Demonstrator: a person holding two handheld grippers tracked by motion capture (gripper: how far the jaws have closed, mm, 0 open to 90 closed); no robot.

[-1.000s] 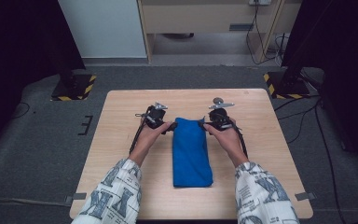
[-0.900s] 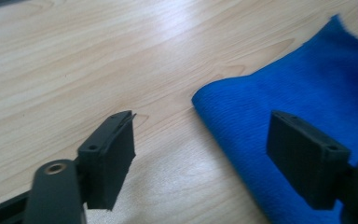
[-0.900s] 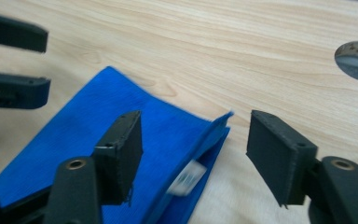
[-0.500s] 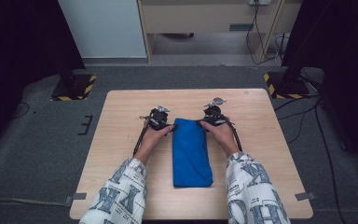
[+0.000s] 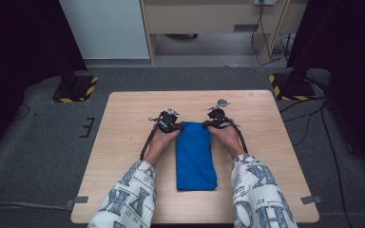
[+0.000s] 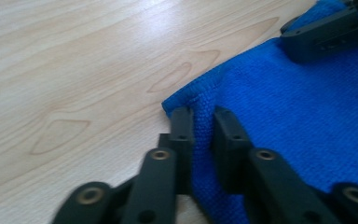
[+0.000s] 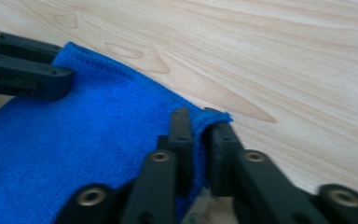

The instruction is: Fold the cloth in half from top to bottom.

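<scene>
Two grippers sat at the far corners of a folded blue cloth (image 5: pixel 195 154) that lay lengthwise in the middle of the wooden table (image 5: pixel 123 142). The left gripper (image 6: pixel 199 122) had just been closing and pinched a raised fold of the cloth at its far left corner — fabric squeezed between both jaws. The right gripper (image 7: pixel 196 122) had closed likewise and was clamped on the far right corner — each hand (image 5: pixel 160 141) resting just beside the cloth's long edge.

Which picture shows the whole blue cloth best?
The high view: the cloth lies there entire, a folded strip on the table. Each gripper view gives just one far corner, pinched between that gripper's black jaws.
</scene>
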